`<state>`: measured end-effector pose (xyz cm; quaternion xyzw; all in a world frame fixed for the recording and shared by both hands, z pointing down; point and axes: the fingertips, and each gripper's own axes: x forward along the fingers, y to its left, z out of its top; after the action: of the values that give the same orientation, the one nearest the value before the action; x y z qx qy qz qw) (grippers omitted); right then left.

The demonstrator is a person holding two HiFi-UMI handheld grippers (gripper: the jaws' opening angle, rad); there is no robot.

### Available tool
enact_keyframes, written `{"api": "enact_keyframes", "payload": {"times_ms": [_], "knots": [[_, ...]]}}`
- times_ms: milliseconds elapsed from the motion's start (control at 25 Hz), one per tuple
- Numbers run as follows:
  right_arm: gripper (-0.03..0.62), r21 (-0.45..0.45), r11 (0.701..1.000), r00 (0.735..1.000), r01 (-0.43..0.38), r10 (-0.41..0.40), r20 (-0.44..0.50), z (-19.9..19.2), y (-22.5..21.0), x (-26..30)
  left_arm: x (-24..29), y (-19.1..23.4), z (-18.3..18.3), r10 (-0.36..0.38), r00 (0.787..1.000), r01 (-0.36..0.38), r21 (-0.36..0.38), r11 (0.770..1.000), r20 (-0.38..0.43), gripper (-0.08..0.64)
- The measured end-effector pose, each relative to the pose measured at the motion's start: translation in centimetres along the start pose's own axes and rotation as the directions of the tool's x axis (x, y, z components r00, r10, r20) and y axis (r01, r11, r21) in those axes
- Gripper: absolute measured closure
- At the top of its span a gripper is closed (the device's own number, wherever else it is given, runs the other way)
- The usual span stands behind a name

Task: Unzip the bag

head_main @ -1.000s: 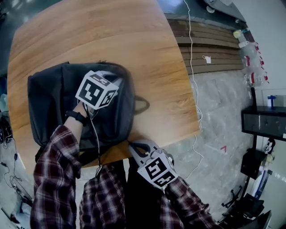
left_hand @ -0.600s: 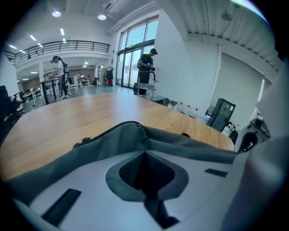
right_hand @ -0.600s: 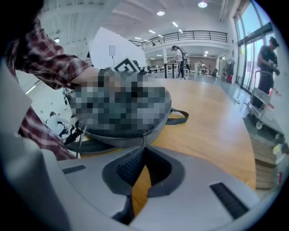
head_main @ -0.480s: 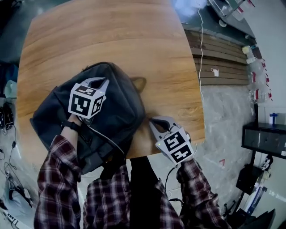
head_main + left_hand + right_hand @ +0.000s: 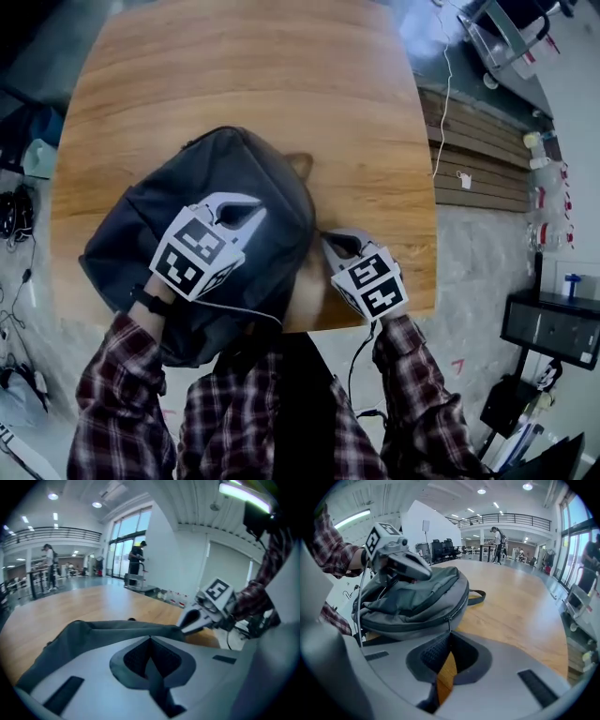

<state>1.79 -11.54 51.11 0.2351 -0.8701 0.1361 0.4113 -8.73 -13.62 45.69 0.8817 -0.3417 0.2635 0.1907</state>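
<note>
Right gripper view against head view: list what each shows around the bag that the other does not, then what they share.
Only the right gripper view shows the zipper pull hanging from the bag, with the right gripper apparently shut on it. Only the head view shows that gripper's marker cube and the white cable on the floor past the table. Both show the dark bag, the wooden table and the left gripper above the bag's top.
</note>
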Motion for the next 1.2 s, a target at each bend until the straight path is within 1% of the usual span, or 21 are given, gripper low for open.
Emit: {"api": "enact_keyframes", "payload": {"times_ms": [40, 80, 120, 160, 200, 280, 360, 440, 560, 680, 880, 1000, 1080, 1200], "knots": [[0.581, 0.001, 1.000, 1.000, 0.005, -0.005, 0.000, 0.2, -0.2, 0.3, 0.4, -1.7, -0.3, -0.046, 0.999, 0.048, 0.058, 0.997, -0.029, 0.552], [0.581, -0.001, 1.000, 1.000, 0.012, -0.012, 0.003, 0.5, -0.5, 0.5, 1.0, -2.9, -0.6, -0.069, 0.996, 0.075, 0.115, 0.991, -0.051, 0.551], [0.581, -0.007, 1.000, 1.000, 0.021, -0.021, 0.008, 0.9, -1.0, 0.8, 1.8, -3.4, -0.8, -0.073, 0.995, 0.082, 0.161, 0.984, -0.064, 0.552], [0.581, -0.012, 0.999, 0.999, 0.030, -0.030, 0.012, 1.3, -1.4, 1.0, 2.6, -3.5, -0.9, -0.066, 0.995, 0.079, 0.187, 0.979, -0.071, 0.552], [0.581, -0.016, 0.999, 0.999, 0.037, -0.037, 0.014, 1.6, -1.9, 1.1, 3.4, -3.2, -0.8, -0.061, 0.995, 0.075, 0.194, 0.978, -0.077, 0.552], [0.581, -0.016, 0.999, 0.999, 0.048, -0.048, 0.018, 2.2, -2.6, 1.4, 4.9, -2.4, -0.4, -0.068, 0.993, 0.083, 0.176, 0.981, -0.093, 0.552], [0.581, -0.004, 0.999, 0.998, 0.053, -0.053, 0.018, 2.3, -2.7, 1.5, 6.1, -1.9, -0.1, -0.090, 0.989, 0.108, 0.158, 0.982, -0.118, 0.552], [0.581, 0.024, 0.998, 0.998, 0.056, -0.056, 0.010, 1.8, -2.4, 1.4, 6.9, -1.8, 0.1, -0.103, 0.986, 0.123, 0.149, 0.981, -0.134, 0.552], [0.581, 0.055, 0.997, 0.999, 0.053, -0.053, 0.005, 0.6, -1.1, 0.9, 7.7, -1.7, 0.3, -0.107, 0.984, 0.125, 0.130, 0.984, -0.140, 0.552], [0.581, 0.064, 0.997, 0.999, 0.044, -0.045, 0.005, -0.7, 1.3, -0.2, 8.3, -1.1, 0.4, -0.114, 0.984, 0.128, 0.098, 0.987, -0.139, 0.552], [0.581, 0.094, 0.996, 1.000, -0.007, 0.004, 0.029, -1.8, 7.2, -2.2, 9.1, -0.5, 1.1, -0.112, 0.984, 0.121, 0.064, 0.991, -0.137, 0.552], [0.581, 0.133, 0.990, 0.998, -0.051, 0.045, 0.048, -1.7, 10.5, -2.6, 9.5, 0.0, 1.6, -0.107, 0.985, 0.115, 0.051, 0.992, -0.136, 0.552], [0.581, 0.142, 0.985, 0.995, -0.093, 0.086, 0.054, -1.8, 12.5, -2.7, 9.7, 0.3, 1.9, -0.094, 0.987, 0.100, 0.045, 0.994, -0.128, 0.552], [0.581, 0.171, 0.977, 0.991, -0.125, 0.113, 0.077, -2.0, 14.1, -3.2, 10.1, 0.6, 2.3, -0.084, 0.989, 0.089, 0.033, 0.996, -0.123, 0.552]]}}
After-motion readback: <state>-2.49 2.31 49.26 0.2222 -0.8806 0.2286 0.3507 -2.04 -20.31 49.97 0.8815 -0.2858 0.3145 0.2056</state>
